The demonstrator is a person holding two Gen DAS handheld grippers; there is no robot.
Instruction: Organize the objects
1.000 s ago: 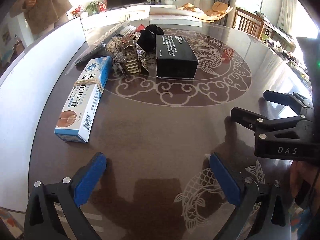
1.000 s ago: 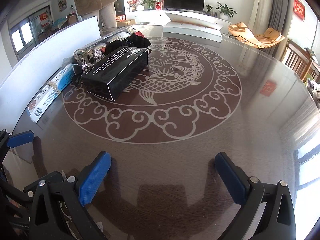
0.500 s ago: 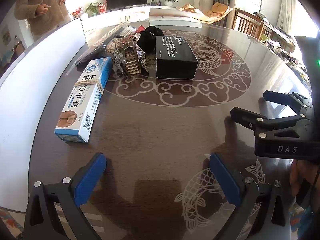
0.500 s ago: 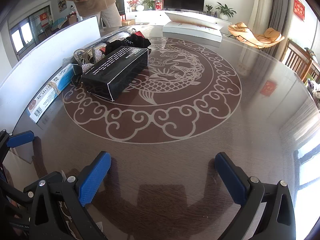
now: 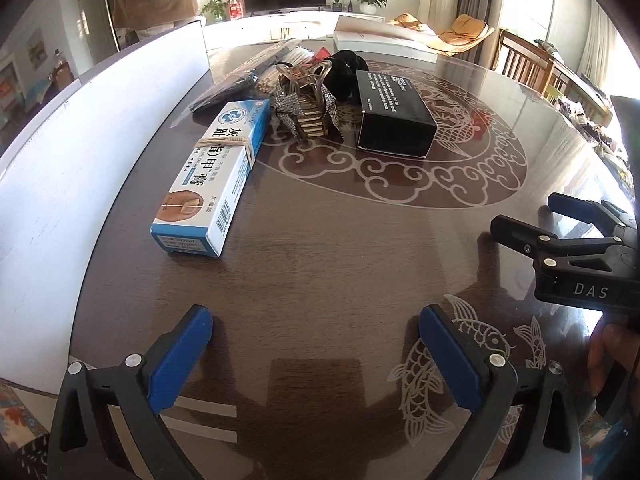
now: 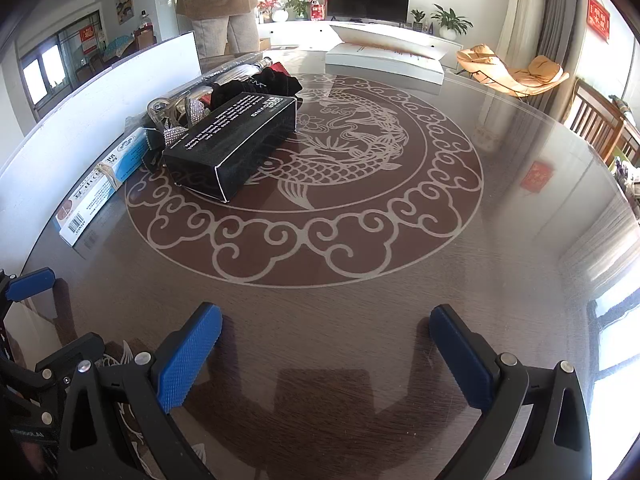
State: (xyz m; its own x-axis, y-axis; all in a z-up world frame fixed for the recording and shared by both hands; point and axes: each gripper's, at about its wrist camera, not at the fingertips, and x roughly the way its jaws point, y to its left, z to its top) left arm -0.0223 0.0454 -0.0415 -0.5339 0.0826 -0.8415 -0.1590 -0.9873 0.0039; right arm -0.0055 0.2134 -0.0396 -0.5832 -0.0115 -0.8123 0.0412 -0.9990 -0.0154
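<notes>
Both tongs gape wide and hold nothing: the left gripper [image 5: 316, 334] and the right gripper [image 6: 326, 332] hover low over the near edge of the round table [image 6: 400, 300]. "DAS" is readable on the right gripper's body in the left view. Far left lie a blue-and-white box [image 5: 214, 168] with Chinese characters and a barcode, a rhinestone hair claw [image 5: 306, 104], and a black box [image 6: 236, 140] whose white lettering is too small to read.
</notes>
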